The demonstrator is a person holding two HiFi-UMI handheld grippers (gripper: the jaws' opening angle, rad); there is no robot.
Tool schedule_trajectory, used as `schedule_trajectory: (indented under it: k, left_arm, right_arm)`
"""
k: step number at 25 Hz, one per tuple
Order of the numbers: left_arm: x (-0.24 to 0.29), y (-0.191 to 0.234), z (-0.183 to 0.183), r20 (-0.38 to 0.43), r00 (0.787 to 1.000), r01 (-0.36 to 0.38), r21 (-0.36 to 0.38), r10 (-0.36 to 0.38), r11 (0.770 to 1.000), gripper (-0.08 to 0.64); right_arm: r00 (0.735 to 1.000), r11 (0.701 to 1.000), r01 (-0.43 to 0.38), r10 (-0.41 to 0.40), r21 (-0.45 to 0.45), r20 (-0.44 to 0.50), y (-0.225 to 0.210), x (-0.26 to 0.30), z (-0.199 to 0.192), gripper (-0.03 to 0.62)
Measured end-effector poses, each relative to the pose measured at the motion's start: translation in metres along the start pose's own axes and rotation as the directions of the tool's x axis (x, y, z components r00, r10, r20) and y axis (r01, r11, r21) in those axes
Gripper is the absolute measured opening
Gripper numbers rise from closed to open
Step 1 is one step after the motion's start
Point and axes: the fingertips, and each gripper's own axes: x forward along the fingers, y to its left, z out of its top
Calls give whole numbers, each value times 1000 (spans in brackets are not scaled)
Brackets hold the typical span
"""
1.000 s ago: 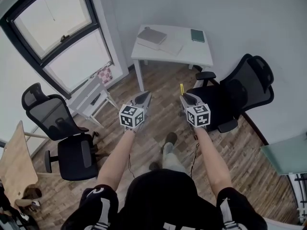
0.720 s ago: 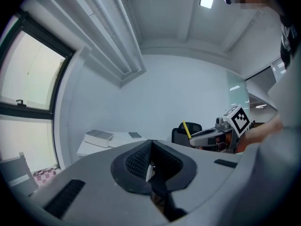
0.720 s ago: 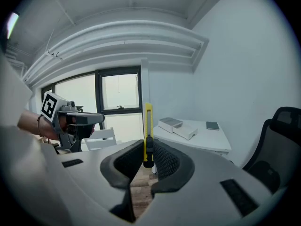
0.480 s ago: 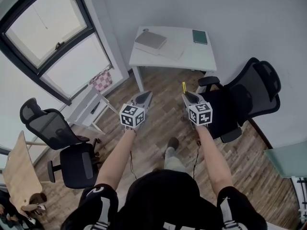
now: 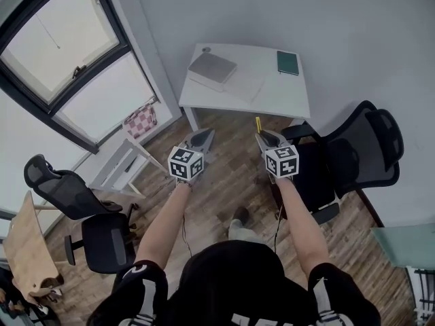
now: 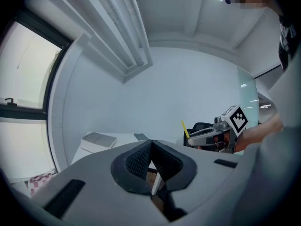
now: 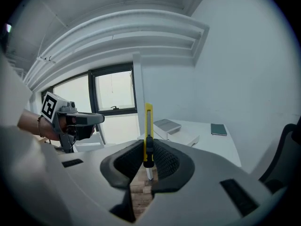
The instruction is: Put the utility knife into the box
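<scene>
A yellow utility knife (image 7: 148,126) stands upright between the pads of my right gripper (image 7: 147,155), which is shut on it; its tip (image 5: 258,123) sticks up past the jaws in the head view. My right gripper (image 5: 265,138) and left gripper (image 5: 203,138) are held side by side in the air above the wooden floor. The left gripper (image 6: 150,147) has its jaws together with nothing in them. Ahead, a grey-lidded box (image 5: 213,67) lies on a white table (image 5: 279,97), with a white open part (image 5: 242,83) next to it.
A dark green notebook (image 5: 288,62) lies at the table's far right. A black office chair (image 5: 357,153) stands right of the table, close to my right arm. Two more black chairs (image 5: 81,206) and a low white shelf (image 5: 122,165) stand at the left under the window.
The person has walked toward the table, which now sits nearer and more central. Both grippers keep their pose and the knife stays in the right one.
</scene>
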Motion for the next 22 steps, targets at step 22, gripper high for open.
schedule_trajectory:
  k: [22]
  left_arm:
    - [116, 19, 27, 9, 999, -38, 12, 38, 999, 25]
  right_arm:
    - [998, 998, -65, 65, 11, 4, -108, 62, 24, 75]
